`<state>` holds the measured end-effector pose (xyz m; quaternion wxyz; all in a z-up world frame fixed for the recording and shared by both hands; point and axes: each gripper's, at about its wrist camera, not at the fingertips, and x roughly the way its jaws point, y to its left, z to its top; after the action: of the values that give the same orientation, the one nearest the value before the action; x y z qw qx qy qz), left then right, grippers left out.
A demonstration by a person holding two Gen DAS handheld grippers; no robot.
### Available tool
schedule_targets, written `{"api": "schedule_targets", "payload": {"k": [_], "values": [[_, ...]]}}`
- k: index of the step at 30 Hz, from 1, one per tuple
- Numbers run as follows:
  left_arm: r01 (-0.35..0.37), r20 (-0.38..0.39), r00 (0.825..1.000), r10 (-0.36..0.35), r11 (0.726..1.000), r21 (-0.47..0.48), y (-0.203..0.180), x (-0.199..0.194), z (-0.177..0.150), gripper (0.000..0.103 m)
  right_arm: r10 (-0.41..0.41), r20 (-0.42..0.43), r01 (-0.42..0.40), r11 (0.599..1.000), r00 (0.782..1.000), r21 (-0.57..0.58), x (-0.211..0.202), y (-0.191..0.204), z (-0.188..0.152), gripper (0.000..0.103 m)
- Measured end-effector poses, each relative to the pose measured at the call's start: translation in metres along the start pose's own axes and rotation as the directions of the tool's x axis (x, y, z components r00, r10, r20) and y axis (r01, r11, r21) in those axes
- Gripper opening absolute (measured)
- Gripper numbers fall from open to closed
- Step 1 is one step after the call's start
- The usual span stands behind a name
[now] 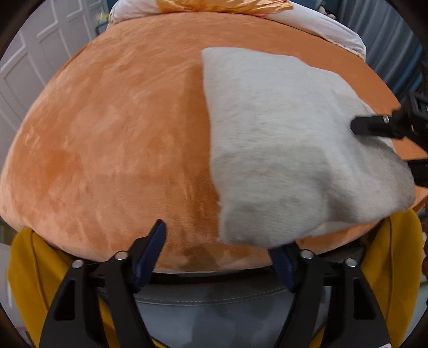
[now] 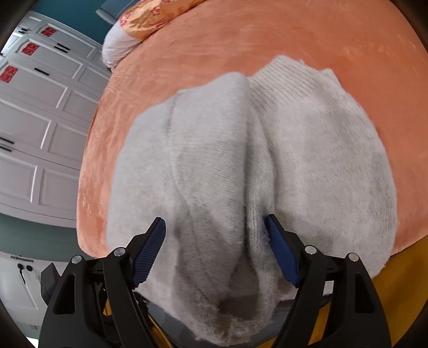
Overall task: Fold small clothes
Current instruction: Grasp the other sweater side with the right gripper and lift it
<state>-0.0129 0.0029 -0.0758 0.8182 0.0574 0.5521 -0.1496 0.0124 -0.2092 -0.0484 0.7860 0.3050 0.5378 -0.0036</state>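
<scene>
A pale grey fuzzy knit garment [image 2: 240, 160] lies on the orange plush blanket [image 2: 294, 34], bunched into two lobes with a crease down its middle. My right gripper [image 2: 214, 218] stands open over its near end, with the knit between the fingers and the right pad at the crease. In the left wrist view the garment [image 1: 281, 139] lies flat at the right. My left gripper [image 1: 218, 238] is open at its near left corner, which covers the right fingertip. The left finger is over bare blanket [image 1: 107, 133]. One of my right gripper's fingers [image 1: 371, 125] rests on the garment's right side.
A white pillow [image 1: 307, 24] and a gold patterned quilt [image 2: 144, 24] lie at the far end of the bed. White panelled wardrobe doors [image 2: 40, 120] stand to the left. Yellow fabric [image 1: 393, 254] runs along the bed's near edge.
</scene>
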Motion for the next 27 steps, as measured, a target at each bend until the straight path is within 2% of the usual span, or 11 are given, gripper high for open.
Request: {"api": "schedule_targets", "payload": {"k": [2, 3, 5, 6, 9, 12, 15, 18, 21, 23, 27], "values": [[0.05, -0.019, 0.999, -0.051, 0.998, -0.027, 0.005, 0.003, 0.002, 0.049, -0.01, 0.004, 0.01, 0.999, 1.0, -0.03, 0.0, 0.009, 0.0, 0.068], [0.065, -0.021, 0.998, -0.066, 0.997, -0.032, 0.005, 0.002, 0.002, 0.043, -0.014, 0.007, 0.014, 0.999, 1.0, -0.045, -0.002, 0.011, 0.0, 0.053], [0.111, -0.02, 0.993, -0.112, 0.993, -0.039, 0.002, -0.005, 0.002, 0.018, -0.015, 0.025, 0.017, 0.994, 1.0, -0.107, -0.008, 0.025, 0.001, 0.024], [0.13, -0.015, 0.991, -0.131, 0.991, -0.038, 0.001, -0.008, 0.003, 0.013, 0.002, 0.04, 0.003, 0.991, 0.999, -0.131, -0.014, 0.032, 0.002, 0.018], [0.147, 0.023, 0.989, -0.146, 0.989, -0.019, -0.004, -0.024, 0.005, 0.01, 0.064, 0.153, -0.032, 0.979, 0.986, -0.202, -0.054, 0.056, 0.008, 0.015], [0.177, 0.036, 0.984, -0.176, 0.984, -0.016, -0.005, -0.033, 0.006, 0.009, 0.181, 0.254, -0.121, 0.964, 0.95, -0.238, -0.11, 0.065, 0.018, 0.014], [0.195, 0.069, 0.978, -0.196, 0.981, 0.024, -0.017, -0.043, 0.011, 0.009, 0.163, 0.324, -0.074, 0.96, 0.932, -0.268, -0.14, 0.053, 0.02, 0.014], [0.197, 0.052, 0.979, -0.2, 0.979, 0.058, -0.031, -0.039, 0.014, 0.009, 0.054, 0.309, -0.001, 0.985, 0.949, -0.17, -0.124, 0.007, 0.021, 0.014], [0.2, 0.004, 0.98, -0.201, 0.977, 0.08, -0.04, -0.023, 0.012, 0.009, -0.039, 0.23, 0.049, 0.998, 0.972, -0.039, -0.085, -0.055, 0.016, 0.014], [0.185, -0.022, 0.983, -0.184, 0.978, 0.097, -0.048, -0.016, 0.008, 0.009, -0.044, 0.171, 0.043, 0.999, 0.984, 0.014, -0.059, -0.083, 0.007, 0.015], [0.174, -0.069, 0.983, -0.169, 0.982, 0.072, -0.047, -0.005, 0.003, 0.009, -0.043, 0.163, 0.042, 0.999, 0.986, 0.015, -0.038, -0.097, -0.001, 0.016]]}}
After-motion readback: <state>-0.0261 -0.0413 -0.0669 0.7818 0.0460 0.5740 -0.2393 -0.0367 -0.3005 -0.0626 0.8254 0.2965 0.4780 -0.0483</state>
